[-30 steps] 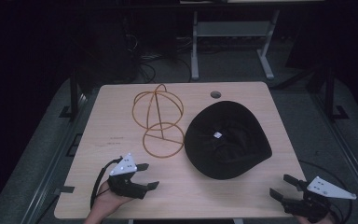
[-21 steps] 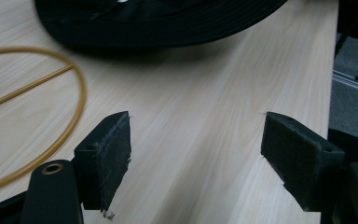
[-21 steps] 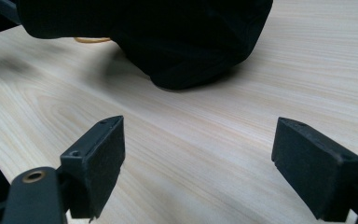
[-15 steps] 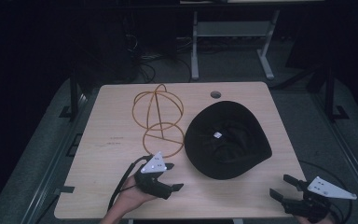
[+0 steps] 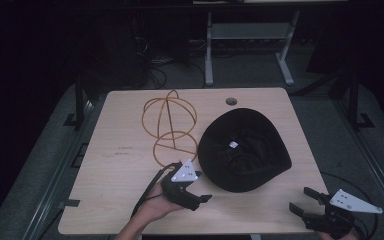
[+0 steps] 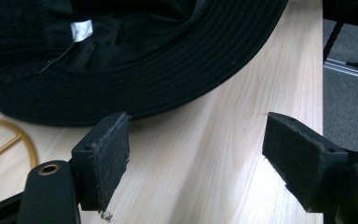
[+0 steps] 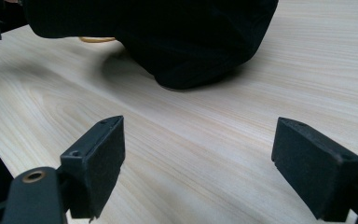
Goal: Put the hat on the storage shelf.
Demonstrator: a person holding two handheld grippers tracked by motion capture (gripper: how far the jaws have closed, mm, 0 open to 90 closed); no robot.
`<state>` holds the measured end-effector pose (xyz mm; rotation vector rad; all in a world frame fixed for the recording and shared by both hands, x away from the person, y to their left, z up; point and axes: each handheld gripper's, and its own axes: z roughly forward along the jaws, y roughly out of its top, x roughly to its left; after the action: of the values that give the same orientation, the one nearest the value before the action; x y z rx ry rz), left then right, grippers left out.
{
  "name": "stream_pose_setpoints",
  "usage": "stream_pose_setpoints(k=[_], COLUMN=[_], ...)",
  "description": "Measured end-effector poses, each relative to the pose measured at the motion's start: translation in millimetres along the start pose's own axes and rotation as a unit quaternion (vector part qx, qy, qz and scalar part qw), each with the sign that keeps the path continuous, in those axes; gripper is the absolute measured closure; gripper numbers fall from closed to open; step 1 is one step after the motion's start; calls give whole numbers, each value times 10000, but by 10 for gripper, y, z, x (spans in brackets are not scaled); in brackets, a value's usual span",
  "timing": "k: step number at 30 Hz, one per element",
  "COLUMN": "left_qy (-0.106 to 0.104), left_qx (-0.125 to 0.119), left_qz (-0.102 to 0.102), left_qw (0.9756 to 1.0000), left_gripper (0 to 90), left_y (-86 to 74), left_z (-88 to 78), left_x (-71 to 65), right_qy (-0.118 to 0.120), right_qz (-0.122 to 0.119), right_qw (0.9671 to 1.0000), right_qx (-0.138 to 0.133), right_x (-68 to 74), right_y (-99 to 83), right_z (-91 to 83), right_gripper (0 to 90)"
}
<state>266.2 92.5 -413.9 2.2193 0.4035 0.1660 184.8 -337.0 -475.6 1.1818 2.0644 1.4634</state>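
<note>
Black hat [image 5: 243,149] lies brim-up on the table [image 5: 115,165], w/ its brim edge just ahead of the left gripper [image 5: 202,199], nearer its left jaw; jaws spread, nothing between. Right gripper [image 5: 300,200] jaws also spread wide over bare wood, hat well ahead. Wire frame [image 5: 169,125] beyond left gripper, beside hat.

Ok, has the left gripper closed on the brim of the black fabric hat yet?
No: in the left gripper view its jaws stand wide apart over bare table, with the black fabric hat brim just beyond the left gripper.
</note>
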Motion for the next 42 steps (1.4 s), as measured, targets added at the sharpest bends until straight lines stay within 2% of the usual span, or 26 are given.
stream_pose_setpoints(k=[8, 11, 17, 20, 22, 24, 26, 27, 32, 34, 35, 36, 37, 38, 39, 42], left_qy=[-117, -254, -193, -239, -103, -80, 71, 71, 295, 404, 405, 423, 465, 477, 503, 533], left_qx=[19, 81, 217, 234, 321, 372, 439, 439, 565, 603, 600, 578, 545, 517, 451, 338], left_qz=[106, 92, 268, 332, 604, 670, 826, 826, 1133, 1292, 1343, 1373, 1430, 1469, 1583, 1651], left_qw=[9999, 9996, 9992, 9989, 9976, 9970, 9956, 9956, 9915, 9890, 9883, 9879, 9871, 9866, 9851, 9843], left_gripper=[208, 208, 193, 200, 212, 216, 218, 219, 236, 273, 335, 335, 390, 390, 461, 581], left_y=[150, 167, 218, 253, 294, 305, 327, 327, 372, 385, 387, 387, 385, 383, 386, 397], left_z=[139, 208, 332, 385, 447, 471, 557, 557, 675, 710, 722, 729, 735, 738, 727, 705], left_x=[-14, -12, -65, -83, -101, -107, -142, -142, -199, -211, -214, -217, -221, -224, -243, -252], right_qy=[25, 35, 81, 76, 85, 89, 93, 86, 104, 110, 114, 114, 108, 108, 104, 102], right_qz=[-42, -48, -61, -51, -62, -65, -92, -84, -93, -103, -110, -110, -112, -112, -79, -92], right_qw=[10000, 10000, 9999, 10000, 9999, 9999, 9999, 9999, 9999, 9999, 9999, 9999, 9999, 9999, 9999, 9999], right_qx=[27, -18, 8, 9, 14, 19, 18, -2, 2, 18, -10, -10, -22, -22, -5, 2], right_x=[22, 21, 28, 30, 30, 35, 35, 37, 36, 41, 42, 42, 41, 41, 39, 28], right_y=[9, 14, 21, 24, 21, 21, 27, 30, 31, 36, 43, 43, 45, 45, 42, 40], right_z=[13, 8, 27, 28, 32, 31, 26, 20, 34, 38, 39, 39, 39, 39, 40, 42], right_gripper=[166, 166, 166, 166, 166, 167, 167, 167, 167, 167, 167, 167, 167, 167, 167, 167])
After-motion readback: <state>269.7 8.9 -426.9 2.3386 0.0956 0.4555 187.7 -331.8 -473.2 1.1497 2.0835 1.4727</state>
